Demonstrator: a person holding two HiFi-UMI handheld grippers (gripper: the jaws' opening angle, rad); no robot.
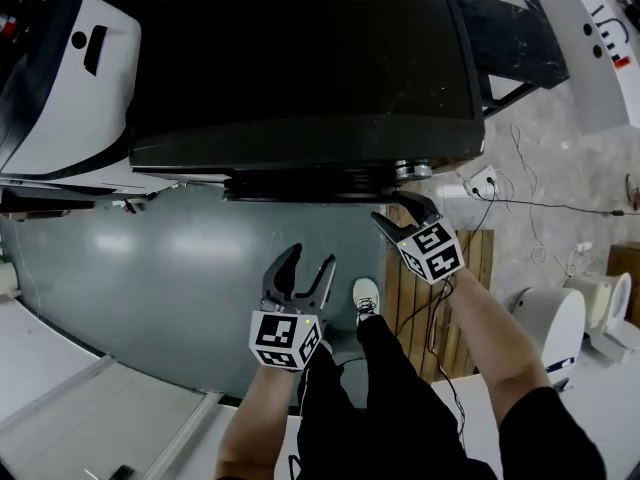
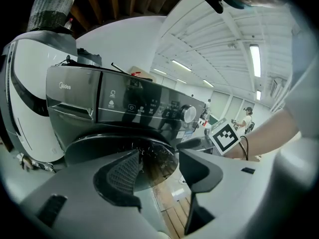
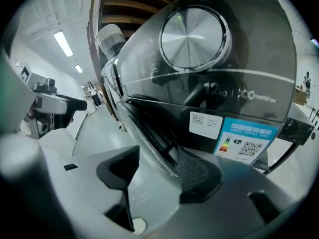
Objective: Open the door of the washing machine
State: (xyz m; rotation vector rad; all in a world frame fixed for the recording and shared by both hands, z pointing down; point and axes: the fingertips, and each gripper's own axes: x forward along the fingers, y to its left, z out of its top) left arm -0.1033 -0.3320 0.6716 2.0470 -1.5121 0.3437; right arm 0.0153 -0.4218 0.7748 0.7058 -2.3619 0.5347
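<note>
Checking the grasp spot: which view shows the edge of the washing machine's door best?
The right gripper view: the edge of the door runs close up between the open jaws of the right gripper. The left gripper view shows its round front; the head view shows only a dark sliver from above.

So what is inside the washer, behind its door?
Only the dark glass of the door shows, with glints on it. The door looks closed, so the drum and anything in it are hidden. The right gripper has its open jaws around the door's rim.

The dark washing machine [image 1: 300,58] fills 12 o'clock. At 6 o'clock the left gripper [image 1: 308,261], jaws apart, is over grey floor [image 1: 150,268]. At 3 o'clock the right gripper [image 1: 400,213] is just beside the machine's front.
</note>
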